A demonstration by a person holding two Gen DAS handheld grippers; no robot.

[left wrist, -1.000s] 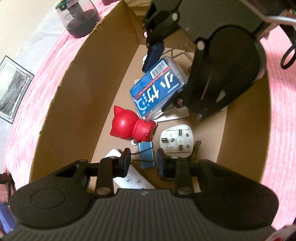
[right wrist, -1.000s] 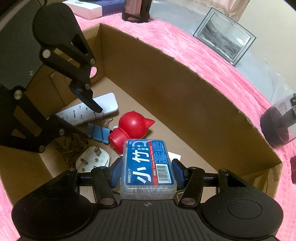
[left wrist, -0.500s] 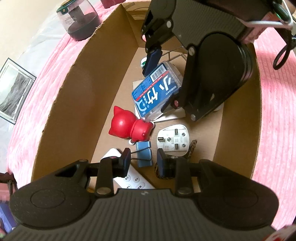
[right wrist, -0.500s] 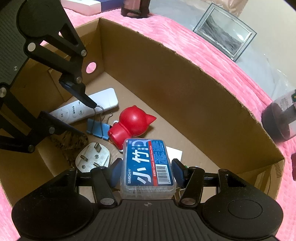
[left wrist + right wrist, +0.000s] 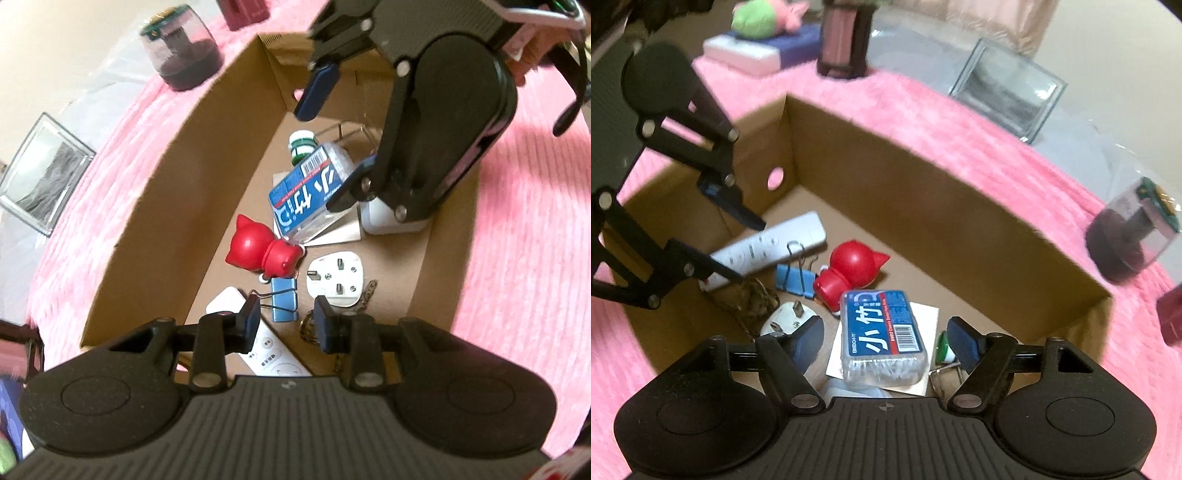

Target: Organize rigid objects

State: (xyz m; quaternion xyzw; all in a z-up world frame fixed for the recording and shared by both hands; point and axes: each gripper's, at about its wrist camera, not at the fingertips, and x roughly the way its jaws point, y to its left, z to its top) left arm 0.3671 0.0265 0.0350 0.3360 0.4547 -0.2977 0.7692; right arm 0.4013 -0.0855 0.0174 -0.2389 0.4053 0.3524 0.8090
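Floss-pick box [image 5: 882, 334], clear plastic with a blue label, white characters, a red band and a barcode; pale picks visible through the near end. Lies flat in the cardboard box [image 5: 960, 206], partly on a white card [image 5: 925, 314], at lower centre of the right wrist frame. Long axis runs straight up the frame, in line with the fingers. Position relative to the right gripper [image 5: 886, 336]: directly between the jaws, which stand wide apart with a clear gap on each side, touching nothing. Judged as just set down; withdrawal should go straight back along that axis so neither finger clips a long side.

Left gripper [image 5: 286, 323]: lower centre of the left wrist frame, jaws parted by a moderate gap, empty, over the near end of the carton. Well apart from the floss-pick box [image 5: 308, 194], which sits at upper centre of that frame; the right one is far nearer.

Other contents, left wrist frame:
- Red cat figurine [image 5: 264, 253], glossy, on its side, touching or just beside the near corner of the floss-pick box; contact cannot be told.
- White three-pin plug [image 5: 336, 282], pins up, right of centre.
- Blue binder clip [image 5: 283, 299], wire handles toward the left.
- White remote [image 5: 258, 343], partly hidden by the left fingers.
- Green-and-white cap [image 5: 301, 146], upper centre.

Surroundings: pink cloth [image 5: 960, 122] under the carton.
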